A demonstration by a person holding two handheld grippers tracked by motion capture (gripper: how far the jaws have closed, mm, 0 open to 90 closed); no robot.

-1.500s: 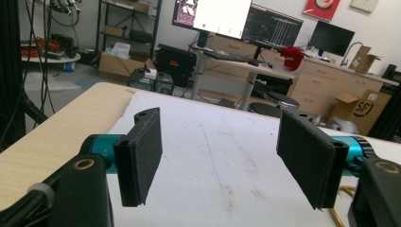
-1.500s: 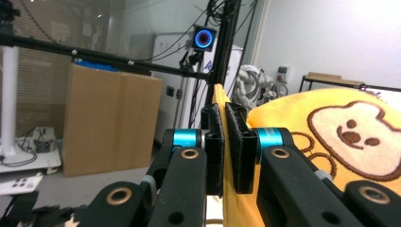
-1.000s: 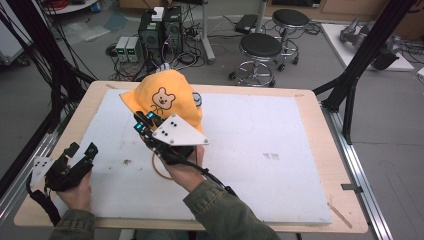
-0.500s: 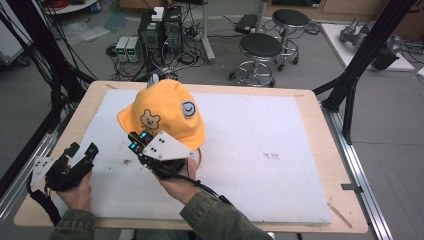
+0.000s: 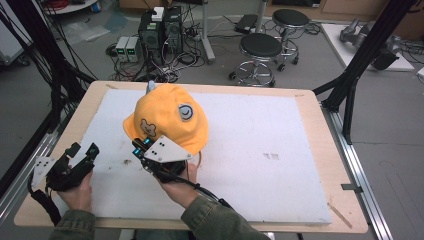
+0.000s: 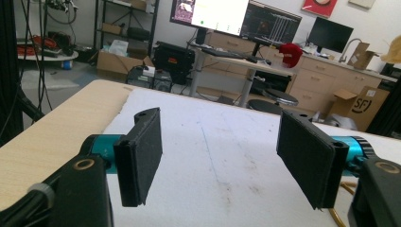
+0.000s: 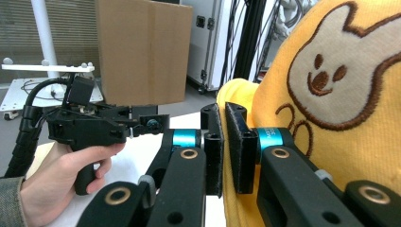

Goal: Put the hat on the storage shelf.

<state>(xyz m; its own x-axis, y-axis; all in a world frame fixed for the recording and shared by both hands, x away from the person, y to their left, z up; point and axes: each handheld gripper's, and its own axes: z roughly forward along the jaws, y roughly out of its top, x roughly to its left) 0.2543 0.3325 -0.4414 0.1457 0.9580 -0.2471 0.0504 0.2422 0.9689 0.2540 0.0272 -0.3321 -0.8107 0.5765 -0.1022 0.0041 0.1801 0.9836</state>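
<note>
The yellow bear-face cap (image 5: 167,117) sits on the white mat (image 5: 280,165) at about 11 o'clock from the table's middle, its crown up. The right gripper (image 5: 142,149) meets the cap's near edge at 6 o'clock of the crown; in the right gripper view its jaws are pressed together on a fold of the yellow fabric (image 7: 236,94). The left gripper (image 5: 82,152) rests well apart at 8 o'clock, near the wooden table (image 5: 320,130) edge, its jaws spread wide over bare mat.

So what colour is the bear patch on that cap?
Cream with brown stitched outline, on the yellow fabric cap; clearest in the right gripper view.
</note>
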